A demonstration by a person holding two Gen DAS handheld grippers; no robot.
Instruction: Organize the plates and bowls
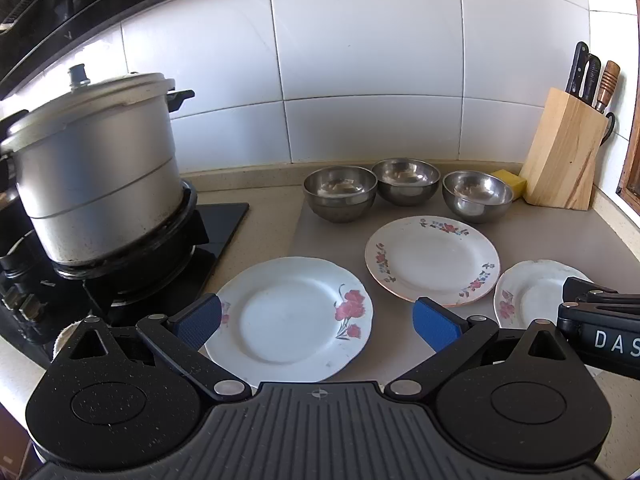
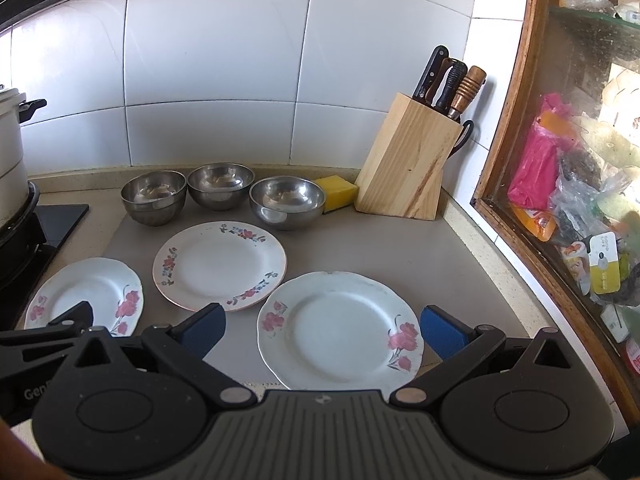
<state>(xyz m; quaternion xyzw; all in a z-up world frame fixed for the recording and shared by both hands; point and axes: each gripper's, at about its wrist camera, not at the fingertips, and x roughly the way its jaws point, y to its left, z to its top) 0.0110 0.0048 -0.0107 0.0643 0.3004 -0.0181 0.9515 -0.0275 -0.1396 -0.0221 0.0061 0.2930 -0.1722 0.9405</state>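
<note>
Plates (image 1: 290, 318) and steel bowls (image 1: 340, 192) on grey mat (image 2: 380, 248) — both grippers' jaws spread, empty.

Beige counter (image 2: 460, 248) under three plates (image 2: 220, 266), three bowls (image 2: 287, 202) (steel), knife block (image 2: 404, 168).

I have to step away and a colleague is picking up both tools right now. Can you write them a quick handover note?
Left tool: open, empty, hovering over the left plate.
Right tool: open, empty, hovering over the right plate.
A third, flower-rimmed plate lies flat between and behind them. Three steel bowls sit in a row near the wall; the left one looks like two nested.
Done: possibly that one nesting; no plates stacked.
Left: stack the plates, nest the remaining bowls.
</note>
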